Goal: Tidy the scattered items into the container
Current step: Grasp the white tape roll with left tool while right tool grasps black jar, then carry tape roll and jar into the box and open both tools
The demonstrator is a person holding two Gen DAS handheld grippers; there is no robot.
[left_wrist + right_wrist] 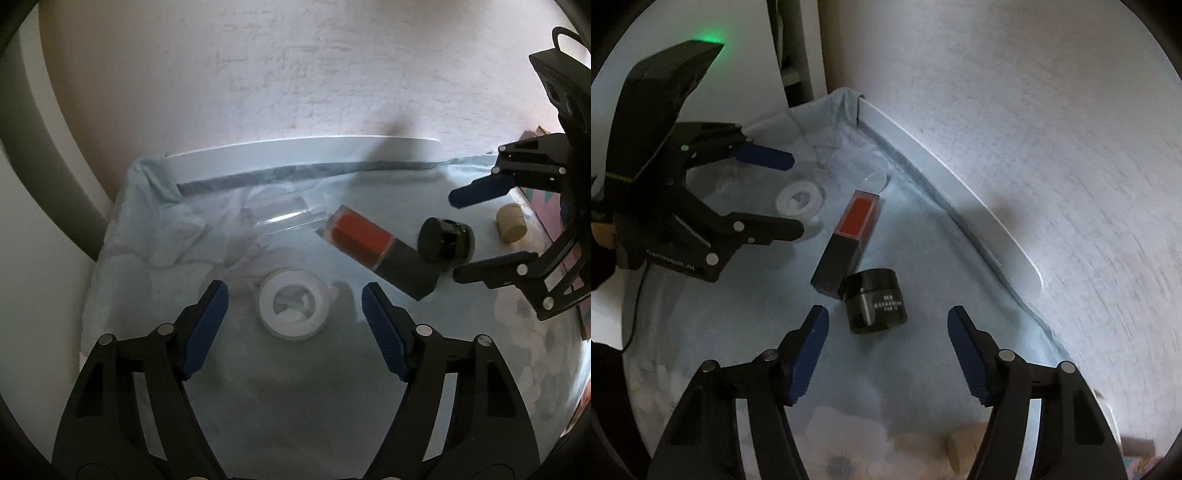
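Observation:
A white tape ring (293, 309) lies flat on the pale blue cloth, between the open fingers of my left gripper (294, 295); it also shows in the right wrist view (800, 201). A red and black lipstick tube (376, 250) (849, 240) lies beside a small black jar (446, 242) (875, 301). My right gripper (888, 319) is open, just above and around the jar. A clear plastic cylinder (286, 218) (858, 166) lies near the table's back edge. A tan cork-like cylinder (511, 228) lies at the right.
The pale blue cloth (258, 387) covers a white table whose edge (295, 147) runs along a textured wall (295, 74). A patterned box edge (554, 218) sits at the far right. A grey curved bar (40, 122) stands at the left.

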